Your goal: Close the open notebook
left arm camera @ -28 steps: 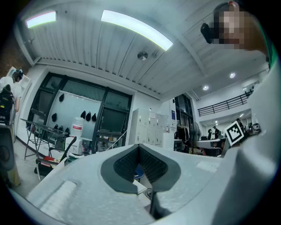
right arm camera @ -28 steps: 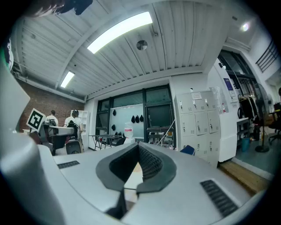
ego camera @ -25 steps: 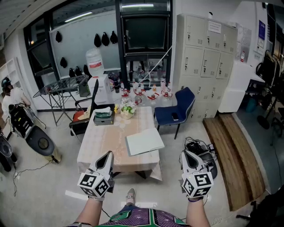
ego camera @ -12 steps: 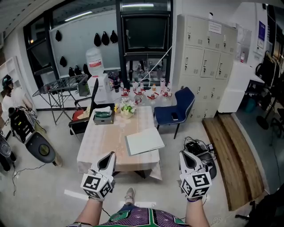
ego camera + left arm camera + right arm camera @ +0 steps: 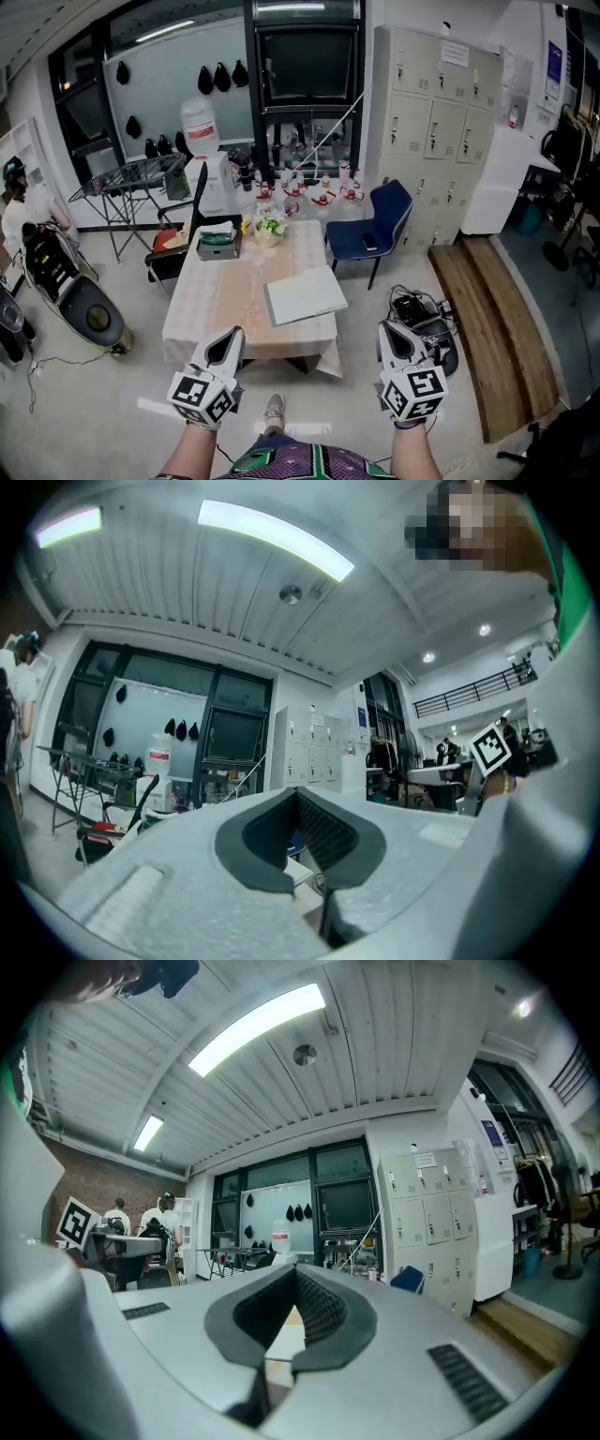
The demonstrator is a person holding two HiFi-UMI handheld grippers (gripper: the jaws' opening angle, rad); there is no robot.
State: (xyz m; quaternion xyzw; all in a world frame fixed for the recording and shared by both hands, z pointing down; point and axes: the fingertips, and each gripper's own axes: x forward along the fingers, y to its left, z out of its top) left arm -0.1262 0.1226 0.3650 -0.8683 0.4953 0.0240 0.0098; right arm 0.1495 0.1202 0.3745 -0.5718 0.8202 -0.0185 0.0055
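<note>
Notebook [image 5: 305, 296] flat on table [image 5: 202, 302] at twelve o'clock; left gripper [image 5: 228, 337] and right gripper [image 5: 391, 332] held level short of it, jaws closed and empty, probably poised for approach.

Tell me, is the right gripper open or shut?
Shut. In its own view the right gripper has both jaws touching at the tips, and nothing is held between them.
</note>
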